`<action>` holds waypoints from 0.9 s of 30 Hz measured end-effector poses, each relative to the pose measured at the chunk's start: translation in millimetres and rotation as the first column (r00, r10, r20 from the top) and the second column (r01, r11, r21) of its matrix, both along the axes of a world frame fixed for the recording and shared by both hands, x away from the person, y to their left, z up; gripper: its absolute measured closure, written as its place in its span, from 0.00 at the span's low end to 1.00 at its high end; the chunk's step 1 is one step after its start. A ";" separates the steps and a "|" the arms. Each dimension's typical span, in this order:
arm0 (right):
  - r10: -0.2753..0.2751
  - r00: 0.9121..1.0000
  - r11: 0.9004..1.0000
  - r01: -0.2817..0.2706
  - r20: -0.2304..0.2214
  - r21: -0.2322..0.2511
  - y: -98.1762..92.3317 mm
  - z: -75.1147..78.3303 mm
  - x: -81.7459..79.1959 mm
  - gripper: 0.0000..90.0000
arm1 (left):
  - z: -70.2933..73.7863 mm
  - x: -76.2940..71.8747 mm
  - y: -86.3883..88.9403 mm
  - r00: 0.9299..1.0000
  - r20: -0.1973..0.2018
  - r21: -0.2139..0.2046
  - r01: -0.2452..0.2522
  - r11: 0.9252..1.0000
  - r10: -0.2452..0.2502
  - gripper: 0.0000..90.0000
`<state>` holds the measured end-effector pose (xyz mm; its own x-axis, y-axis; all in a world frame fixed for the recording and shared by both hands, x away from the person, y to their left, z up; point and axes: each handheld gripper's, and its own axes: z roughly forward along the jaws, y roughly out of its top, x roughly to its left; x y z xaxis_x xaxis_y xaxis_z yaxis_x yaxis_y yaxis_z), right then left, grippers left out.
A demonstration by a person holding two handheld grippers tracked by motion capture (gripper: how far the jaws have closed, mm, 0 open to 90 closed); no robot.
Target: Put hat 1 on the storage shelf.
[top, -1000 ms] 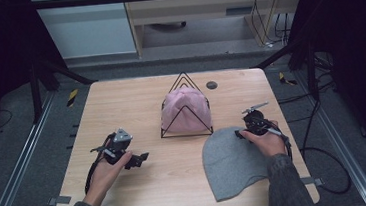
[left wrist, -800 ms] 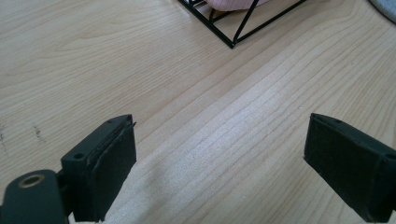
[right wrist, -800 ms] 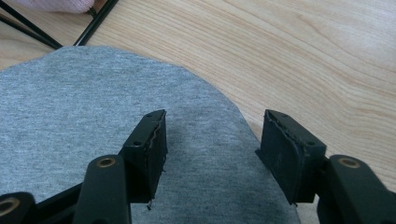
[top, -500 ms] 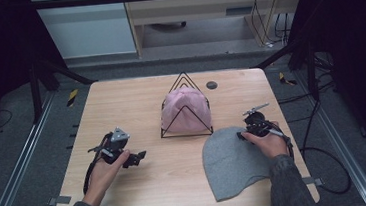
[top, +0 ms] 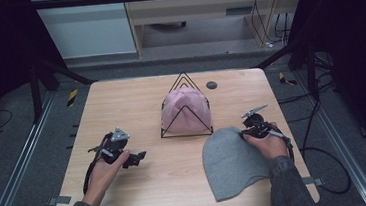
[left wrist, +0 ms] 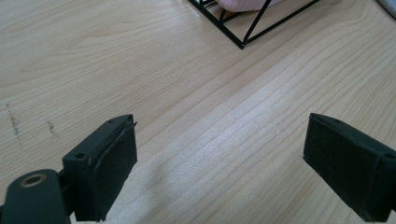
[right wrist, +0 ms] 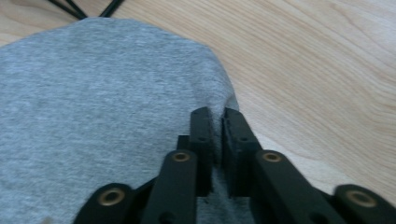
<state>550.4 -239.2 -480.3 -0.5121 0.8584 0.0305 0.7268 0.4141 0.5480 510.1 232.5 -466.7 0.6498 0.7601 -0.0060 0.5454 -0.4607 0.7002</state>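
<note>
Light wooden worktop (top: pixel 178 183). Grey beanie (top: pixel 231 164) lies flat on the near right part of it, rounded crown toward the far side, open hem toward the person. The right tongs (top: pixel 246 132) sit at the beanie's far right edge, near the crown; in the right gripper view their jaws have just been closing and now stand pressed almost together, with a fold of the grey beanie (right wrist: pixel 93 107) pinched between them — fabric puckers slightly at the jaw tips (right wrist: pixel 217 116). The rest of the beanie lies flat on the wood. The right hand (top: pixel 270 145) rests over the beanie's right margin, sleeve coming in from the bottom edge. The left tongs (top: pixel 135 159) are well apart from the beanie, on the near left part of the worktop, held low in the left hand (top: pixel 104 172) and pointing toward the middle. In the left gripper view the two black jaws stand spread wide, with bare wood grain between them and nothing gripped. Behind the middle of the worktop stands a black wire frame (top: pixel 185 105), pyramid-shaped, with a pink beanie (top: pixel 185 110) draped inside it; a corner of that frame's base (left wrist: pixel 243 44) shows at the top of the left gripper view, beyond the jaws. The grey beanie's crown lies just beside the frame's near right corner — whether they touch I cannot tell. A small dark round object (top: pixel 211 85) lies on the far side of the worktop, behind the frame.
</note>
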 end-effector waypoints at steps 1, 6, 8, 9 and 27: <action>0.001 1.000 1.000 -0.001 -0.003 0.002 0.0 0.3 -1.0 0.95 | -0.1 0.1 -0.1 1.000 -0.001 0.000 0.000 1.000 0.000 0.10; 0.009 1.000 0.999 -0.009 0.017 0.032 0.2 5.7 -7.1 0.96 | 0.7 0.1 0.0 1.000 0.001 0.001 0.004 1.000 -0.004 0.10; 0.023 0.999 0.999 -0.025 0.037 0.043 0.7 11.7 -11.2 0.96 | 0.3 0.4 -0.2 1.000 0.000 -0.001 0.006 1.000 -0.006 0.10; 0.030 0.998 0.998 -0.032 0.047 0.053 1.4 15.1 -13.7 0.96 | 0.1 0.4 -0.3 1.000 0.000 0.000 0.004 1.000 -0.004 0.10; 0.143 0.955 0.968 -0.190 0.259 0.164 8.6 86.2 -74.2 0.96 | -0.7 -0.2 -4.9 0.997 -0.030 -0.067 0.066 0.996 -0.068 0.09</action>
